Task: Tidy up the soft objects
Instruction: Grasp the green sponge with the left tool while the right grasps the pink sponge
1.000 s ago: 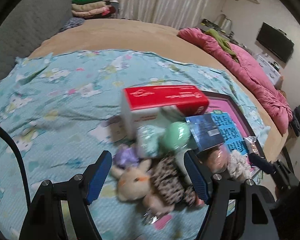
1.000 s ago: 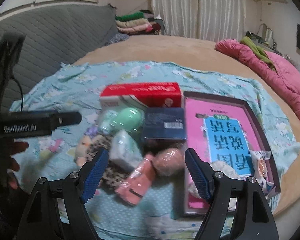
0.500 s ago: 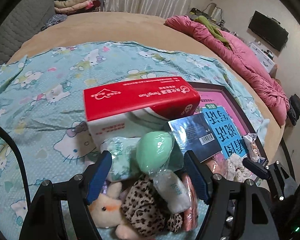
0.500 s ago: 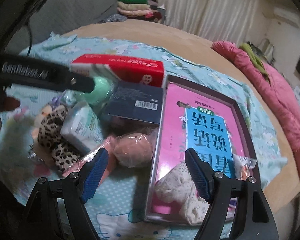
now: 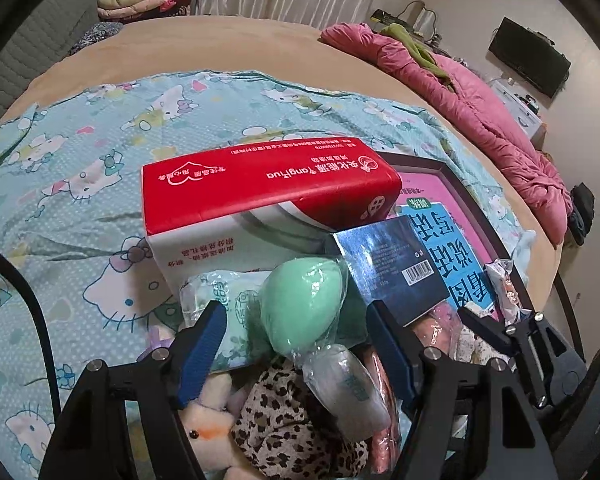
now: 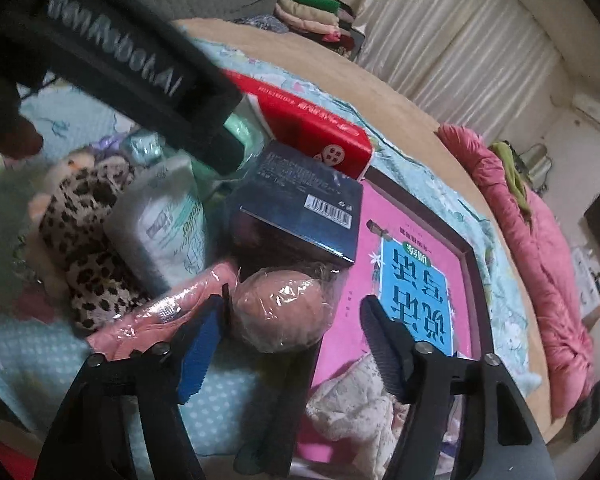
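Observation:
A green foam egg in clear wrap lies on a pile of soft things on the bed. My left gripper hangs over it with the egg between its blue pads. The jaws are closing slightly and gaps still show on both sides. A pink wrapped egg sits between the fingers of my right gripper. Those jaws are closing too; the left pad is almost on the wrap and the right pad stands clear. A leopard plush, a bunny toy and a tissue pack lie beside the eggs.
A red tissue box and a dark blue box stand behind the pile. A pink book in a dark tray lies to the right, with white lace cloth on it. A pink quilt runs along the bed's far edge.
Both grippers have come down closer to the pile. The right one has rolled, tilting its view, and its jaws have narrowed around the pink egg. The left one now frames the green egg.

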`<state>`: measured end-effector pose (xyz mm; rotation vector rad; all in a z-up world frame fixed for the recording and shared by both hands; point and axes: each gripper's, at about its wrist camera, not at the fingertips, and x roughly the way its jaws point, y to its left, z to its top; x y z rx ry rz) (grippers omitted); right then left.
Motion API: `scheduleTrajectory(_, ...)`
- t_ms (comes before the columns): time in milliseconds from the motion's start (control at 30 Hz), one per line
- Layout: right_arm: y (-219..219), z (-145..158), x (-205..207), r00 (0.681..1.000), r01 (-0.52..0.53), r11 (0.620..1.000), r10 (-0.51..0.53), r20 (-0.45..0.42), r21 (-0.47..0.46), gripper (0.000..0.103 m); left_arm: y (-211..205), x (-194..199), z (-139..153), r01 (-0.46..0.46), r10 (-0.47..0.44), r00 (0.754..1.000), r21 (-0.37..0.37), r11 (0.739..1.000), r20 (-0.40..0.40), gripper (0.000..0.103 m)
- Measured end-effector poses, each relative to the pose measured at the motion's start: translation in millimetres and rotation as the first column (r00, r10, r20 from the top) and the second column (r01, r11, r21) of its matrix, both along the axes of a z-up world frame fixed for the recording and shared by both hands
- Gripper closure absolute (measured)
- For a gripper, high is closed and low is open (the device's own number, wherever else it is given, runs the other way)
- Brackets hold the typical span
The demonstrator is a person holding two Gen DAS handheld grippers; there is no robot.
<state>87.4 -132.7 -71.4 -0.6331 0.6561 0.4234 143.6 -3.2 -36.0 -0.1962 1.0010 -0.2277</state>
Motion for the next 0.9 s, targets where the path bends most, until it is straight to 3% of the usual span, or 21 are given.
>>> scheduleTrajectory(233,-1,-5,0,1.000,-0.014,1.000,0.015,-0.015,0.019,0.049,0,6,-6,0.014,-0.014,1.000,-0.024,1.000,-0.021,0.040)
scheduleTrajectory(367,-8,2,4,0.999,-0.007,0.997,0.010,-0.033,0.073,0.050,-1,8,-9,0.029,-0.031,0.999,-0.039,0.999,-0.026,0.061)
scheduleTrajectory(600,-29,24,11,0.996,0.032,0.968,-0.009,-0.091,0.249,0.051,1,4,-6,0.031,-0.030,0.999,-0.057,0.998,0.013,0.064)
scheduleTrajectory(900,-39,44,4,0.993,0.053,0.925,-0.008,-0.121,0.377,0.051,3,-17,18,0.025,-0.022,0.997,-0.040,0.999,0.071,0.064)
